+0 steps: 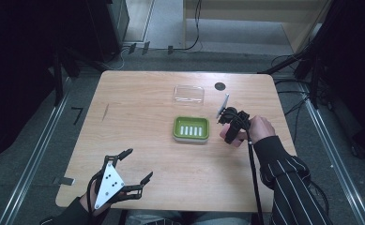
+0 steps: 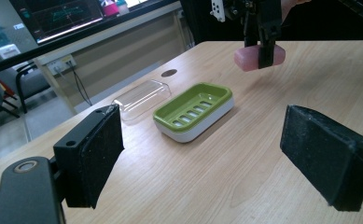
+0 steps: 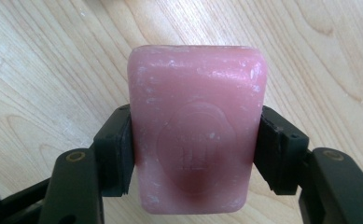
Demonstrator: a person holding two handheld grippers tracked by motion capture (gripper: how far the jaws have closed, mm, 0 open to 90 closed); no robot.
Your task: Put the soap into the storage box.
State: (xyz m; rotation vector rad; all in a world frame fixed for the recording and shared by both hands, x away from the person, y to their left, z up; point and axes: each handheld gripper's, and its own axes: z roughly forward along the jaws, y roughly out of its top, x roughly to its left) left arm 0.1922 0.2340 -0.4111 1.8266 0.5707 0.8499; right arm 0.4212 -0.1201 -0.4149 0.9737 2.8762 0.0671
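Pink soap bar [image 3: 195,128] sat clamped between the two black jaws of the right gripper [image 3: 195,154], pads pressed against its long sides, stamped face toward the camera and the far end reaching past the jaw tips over the wooden table [image 3: 39,60]. In the left gripper view the bar [image 2: 249,59] hung clear of the tabletop, held from above — a gap of bare wood showed beneath it. It was just to the right of the green soap dish [image 1: 191,128] in the high view, beside it and not over it, with the right gripper [image 1: 230,129] and the hand [image 1: 260,129] gripping it near the table's right side. The dish had a slotted green tray on a white base [image 2: 194,111] and nothing lay in it. A clear plastic lid [image 1: 189,94] rested on the table just behind the dish, apart from it; a small dark round hole [image 1: 220,86] marked the tabletop near the far edge. Left gripper [image 1: 135,166] was well apart from all this, near the front left corner — jaws spread wide, nothing between them, its padded faces [image 2: 107,149] framing the dish from a distance. A striped sleeve [image 1: 288,178] covered the right forearm.
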